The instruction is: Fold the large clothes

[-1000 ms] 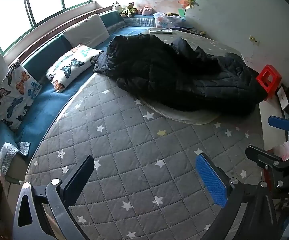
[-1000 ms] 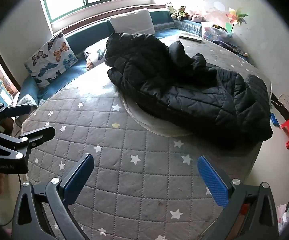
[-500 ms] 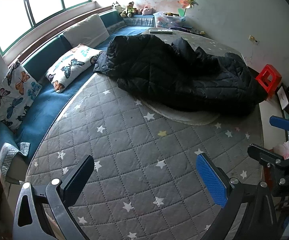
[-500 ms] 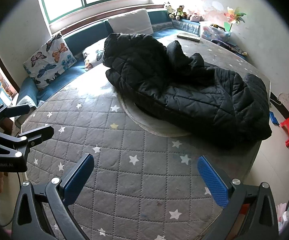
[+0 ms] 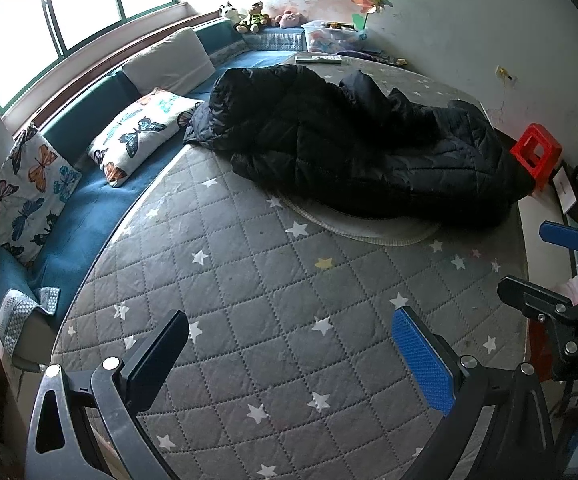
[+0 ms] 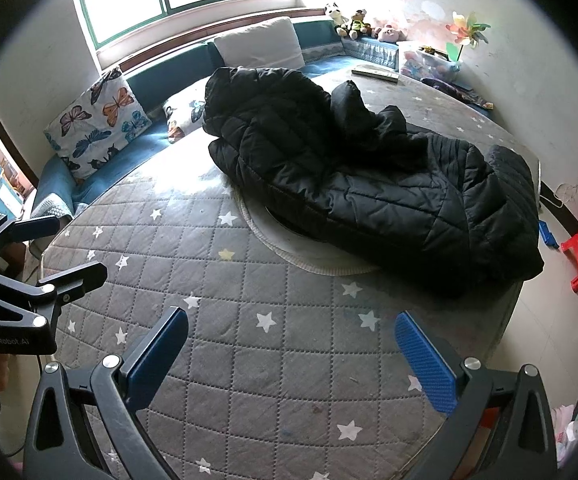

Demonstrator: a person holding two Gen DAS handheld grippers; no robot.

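Observation:
A large black quilted puffer coat (image 5: 353, 140) lies crumpled across the far half of a grey star-quilted bed (image 5: 249, 300). It also shows in the right wrist view (image 6: 369, 176), bunched up over a round white mat (image 6: 309, 256). My left gripper (image 5: 289, 356) is open and empty, held over the near part of the bed. My right gripper (image 6: 289, 352) is open and empty too, short of the coat. Each gripper shows at the edge of the other's view, the right one (image 5: 545, 272) and the left one (image 6: 45, 248).
A blue bench with butterfly cushions (image 5: 29, 192) and a white cushion (image 5: 169, 64) curves along the window side. Soft toys (image 5: 257, 14) and a clear box sit at the far end. A red stool (image 5: 537, 154) stands on the floor to the right of the bed.
Both grippers have drifted slightly, so the coat sits a little differently in both views. The coat itself has not moved and both grippers stay open.

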